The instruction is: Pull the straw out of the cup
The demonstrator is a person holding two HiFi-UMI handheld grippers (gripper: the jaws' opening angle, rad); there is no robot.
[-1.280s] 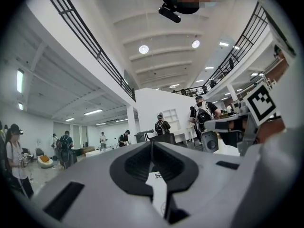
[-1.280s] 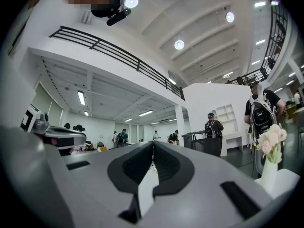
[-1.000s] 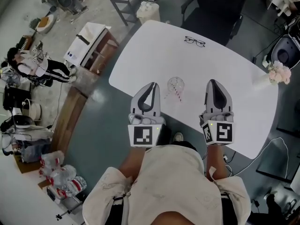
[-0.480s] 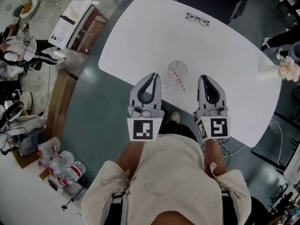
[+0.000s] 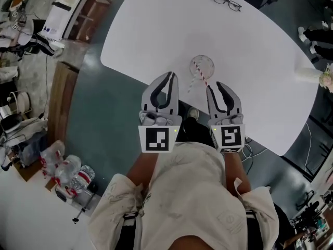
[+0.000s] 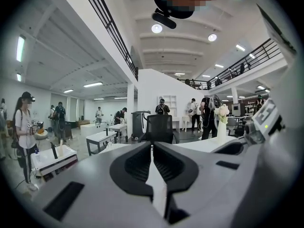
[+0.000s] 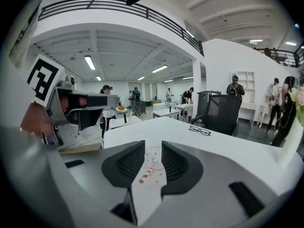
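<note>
Mia: Both grippers have dropped closer to the white table [image 5: 156, 35] than they were a second ago. The right gripper [image 5: 216, 86] has slid in toward the cup [image 5: 202, 66].

Tom: Did its jaws change?

Mia: Yes. They were closed, and they have just been opening. Now they stand apart with nothing between them.

Tom: Where is the straw?

Mia: The red and white straw [image 5: 200, 73] is in the clear cup, leaning to one side. The cup stands near the table's near edge, just past the right gripper's tips. In the right gripper view you can see the cup [image 7: 153, 161] and straw [image 7: 146, 171] through the gap in the jaws.

Tom: And the left gripper?

Mia: The left gripper [image 5: 167, 76] has its jaws together and holds nothing. It sits just left of the cup, by the table's edge.

Tom: Anything else on the table?

Mia: Some glasses [image 5: 227, 2] on the far side.
</note>
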